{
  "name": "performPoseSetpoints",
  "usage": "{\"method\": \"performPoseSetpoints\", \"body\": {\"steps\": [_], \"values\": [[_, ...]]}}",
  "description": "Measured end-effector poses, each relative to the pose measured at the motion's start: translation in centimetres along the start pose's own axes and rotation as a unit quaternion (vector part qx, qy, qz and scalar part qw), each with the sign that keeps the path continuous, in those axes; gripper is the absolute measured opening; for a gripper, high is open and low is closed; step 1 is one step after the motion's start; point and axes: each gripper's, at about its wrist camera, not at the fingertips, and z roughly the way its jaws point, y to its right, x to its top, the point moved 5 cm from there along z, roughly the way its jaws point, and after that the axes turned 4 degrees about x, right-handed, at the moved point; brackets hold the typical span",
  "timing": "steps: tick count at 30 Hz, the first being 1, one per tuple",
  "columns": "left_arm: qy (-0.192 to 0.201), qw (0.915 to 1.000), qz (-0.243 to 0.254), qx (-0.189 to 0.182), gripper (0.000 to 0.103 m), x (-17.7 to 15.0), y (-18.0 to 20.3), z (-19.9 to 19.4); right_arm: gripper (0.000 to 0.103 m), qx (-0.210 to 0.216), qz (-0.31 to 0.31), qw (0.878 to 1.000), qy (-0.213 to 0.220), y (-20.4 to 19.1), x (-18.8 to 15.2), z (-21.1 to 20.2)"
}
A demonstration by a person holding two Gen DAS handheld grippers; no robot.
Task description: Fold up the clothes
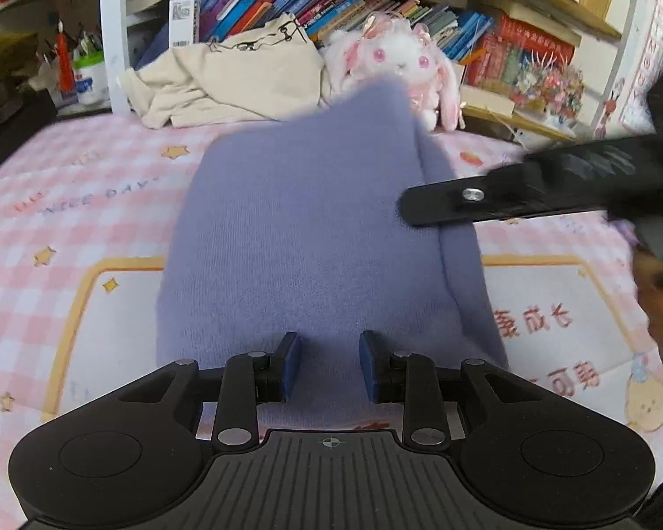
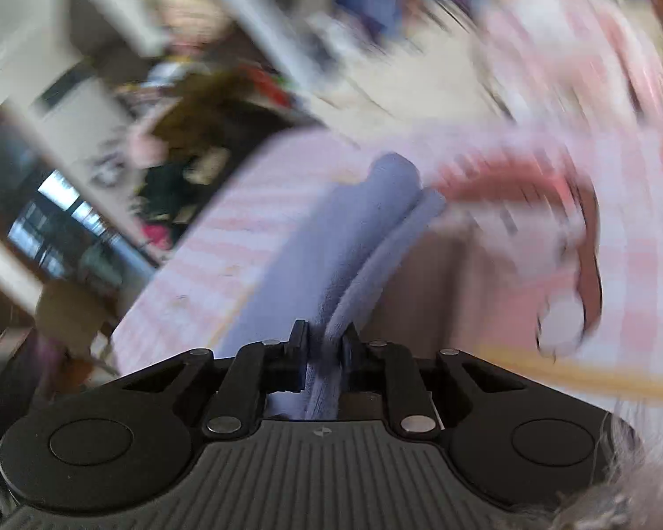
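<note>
Pink checked mat (image 1: 88, 185), plush bunny (image 1: 398, 62), book row (image 1: 287, 0), white bottle (image 1: 86, 81)

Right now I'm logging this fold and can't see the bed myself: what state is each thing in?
Purple garment: partly folded on the bed, right edge lifted.
Left gripper: open, above the garment's near edge, holding nothing.
Right gripper: shut on the purple garment's layers.
Beige garment: crumpled, unfolded, by the books.
Plush rabbit: upright behind the purple garment.
Pink checked sheet: spread flat.
</note>
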Motion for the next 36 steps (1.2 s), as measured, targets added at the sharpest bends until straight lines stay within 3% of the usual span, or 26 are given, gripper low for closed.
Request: {"method": "performPoseSetpoints", "body": {"steps": [3, 5, 8, 10, 12, 15, 18, 19, 22, 25, 27, 29, 31, 32, 35, 36], "values": [[-0.002, 1.0, 0.006, -0.001, 0.03, 0.1, 0.3, 0.1, 0.016, -0.076, 0.063, 0.994, -0.043, 4.0, -2.3, 2.9], [-0.004, 0.9999, 0.01, -0.002, 0.031, 0.1, 0.4, 0.2, 0.017, -0.06, 0.107, 0.992, -0.034, 5.1, -2.5, 2.8], [0.03, 0.9995, 0.006, -0.004, 0.032, 0.7, -0.3, -1.3, 0.041, -0.032, 0.136, 0.99, -0.027, 5.5, -2.2, 1.9], [0.056, 0.9984, -0.003, -0.004, 0.032, 1.1, -1.0, -2.6, 0.047, -0.02, 0.146, 0.989, -0.027, 5.2, -1.9, 1.5], [0.069, 0.9974, -0.022, -0.002, 0.032, 1.3, -2.2, -2.9, 0.047, -0.025, 0.161, 0.986, -0.032, 5.2, -1.5, 2.0], [0.069, 0.9969, -0.038, 0.003, 0.031, 1.8, -3.5, -2.0, 0.034, -0.064, 0.167, 0.983, -0.049, 5.1, -0.9, 3.7], [0.063, 0.9964, -0.055, 0.007, 0.027, 2.7, -4.4, -0.4, 0.017, -0.114, 0.075, 0.988, -0.069, 2.7, -0.2, 4.3], [0.062, 0.9964, -0.058, 0.008, 0.027, 2.8, -4.6, 0.1, 0.016, -0.124, 0.03, 0.99, -0.066, 1.6, 0.0, 4.0], [0.059, 0.9967, -0.056, 0.009, 0.027, 2.6, -4.8, 0.8, 0.016, -0.112, -0.07, 0.991, 0.007, -1.2, 0.5, 1.8], [0.055, 0.9967, -0.06, 0.002, 0.027, 2.4, -4.8, 1.2, 0.019, -0.147, -0.016, 0.988, -0.053, 1.6, -1.1, 4.3], [0.052, 0.9973, -0.052, 0.004, 0.029, 2.4, -4.7, 1.2, 0.02, -0.128, 0.06, 0.989, -0.044, 3.8, -1.5, 4.4], [0.051, 0.9977, -0.044, 0.007, 0.03, 2.5, -4.6, 0.7, 0.028, -0.122, 0.062, 0.99, -0.036, 3.5, -1.5, 3.9], [0.057, 0.9969, -0.054, 0.003, 0.03, 2.7, -5.0, -0.3, 0.046, -0.117, 0.057, 0.991, -0.029, 2.8, -1.5, 3.3], [0.061, 0.9964, -0.058, 0.0, 0.03, 2.6, -5.2, -0.8, 0.047, -0.114, 0.055, 0.992, -0.025, 2.5, -1.5, 3.0], [0.06, 0.9955, -0.072, -0.008, 0.03, 2.3, -5.5, -1.2, 0.045, -0.107, 0.047, 0.993, -0.015, 1.6, -1.4, 2.2], [0.055, 0.9957, -0.074, -0.009, 0.03, 2.2, -5.6, -1.0, 0.029, -0.105, 0.045, 0.993, -0.011, 1.3, -1.4, 1.9]]}}
